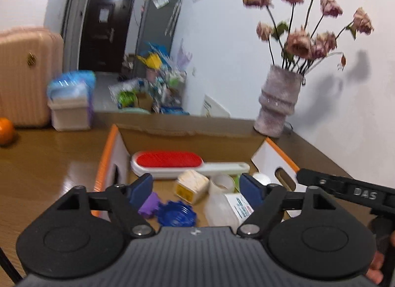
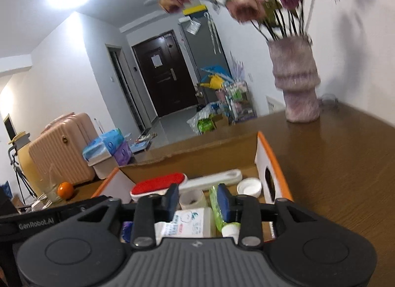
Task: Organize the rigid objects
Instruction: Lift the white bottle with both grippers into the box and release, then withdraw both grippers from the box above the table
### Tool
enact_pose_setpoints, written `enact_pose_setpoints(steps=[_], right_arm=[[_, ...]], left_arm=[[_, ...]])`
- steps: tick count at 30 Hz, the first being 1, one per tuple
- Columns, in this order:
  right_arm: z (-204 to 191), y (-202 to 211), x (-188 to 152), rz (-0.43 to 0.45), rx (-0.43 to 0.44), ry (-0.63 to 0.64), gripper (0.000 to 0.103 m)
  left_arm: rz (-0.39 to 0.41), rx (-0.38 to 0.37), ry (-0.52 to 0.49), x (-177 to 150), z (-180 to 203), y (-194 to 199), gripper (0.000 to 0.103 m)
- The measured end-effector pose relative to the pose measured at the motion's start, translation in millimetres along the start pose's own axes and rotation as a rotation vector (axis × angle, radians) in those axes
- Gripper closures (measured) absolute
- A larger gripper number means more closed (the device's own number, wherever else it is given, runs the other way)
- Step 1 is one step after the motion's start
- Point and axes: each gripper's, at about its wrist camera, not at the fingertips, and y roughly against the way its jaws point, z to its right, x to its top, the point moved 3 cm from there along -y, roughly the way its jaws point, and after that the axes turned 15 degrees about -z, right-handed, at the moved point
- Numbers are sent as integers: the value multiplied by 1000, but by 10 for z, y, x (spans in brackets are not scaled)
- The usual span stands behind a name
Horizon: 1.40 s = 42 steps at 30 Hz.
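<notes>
An open cardboard box point(image 1: 172, 136) with white and orange sides sits on the wooden table. It holds a red and white lint brush point(image 1: 167, 161), a cotton swab box point(image 1: 192, 184), a white bottle point(image 1: 229, 208), a blue ridged lid point(image 1: 176, 214) and a purple piece point(image 1: 149, 204). My left gripper point(image 1: 196, 187) is open and empty above the box. My right gripper point(image 2: 197, 199) is open and empty above the box point(image 2: 271, 158), over the white bottle point(image 2: 190, 222), a green tube point(image 2: 219, 213), a white cap point(image 2: 249, 187) and the lint brush point(image 2: 160, 184).
A fuzzy vase of dried roses point(image 1: 279, 104) stands at the table's back right, close to the box. An orange point(image 1: 6, 130) lies at the far left on the table point(image 1: 49, 163). A pink suitcase point(image 1: 22, 74) and a bin point(image 1: 69, 111) stand beyond.
</notes>
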Motion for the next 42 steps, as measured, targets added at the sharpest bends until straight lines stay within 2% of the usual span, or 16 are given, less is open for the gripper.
enact_pose_setpoints(steps=[2,4,5,9,13,17,30,36,42], right_arm=[[-134,181,11,22,-11,57,38],[-272,348,-8,56,-28,114,25],[-349,448,-36,87,-45,147,22],[-600,716,-173,182,-132,255,11],[-779,904,-382,289,-195,362,0],[-871,1037,-562,350,-211,406,0],[-870,1455,-1004,344,-172,337,0],[-846,1786,-1360,331,-147,307,0],[-797,2100,-1879,294,-112,279,0]], left_arm=[[56,34,-23,-9,5,222,11],[122,75,-45,-56,16,448,3],[151,89,-55,-85,30,539,0],[256,136,-76,-233,45,871,0],[361,167,-55,-427,18,1110,0],[404,202,-69,-597,41,1216,0],[403,175,-113,-1076,204,1655,0],[371,74,-127,-1577,266,2076,0],[349,77,-203,-2242,344,2367,0]])
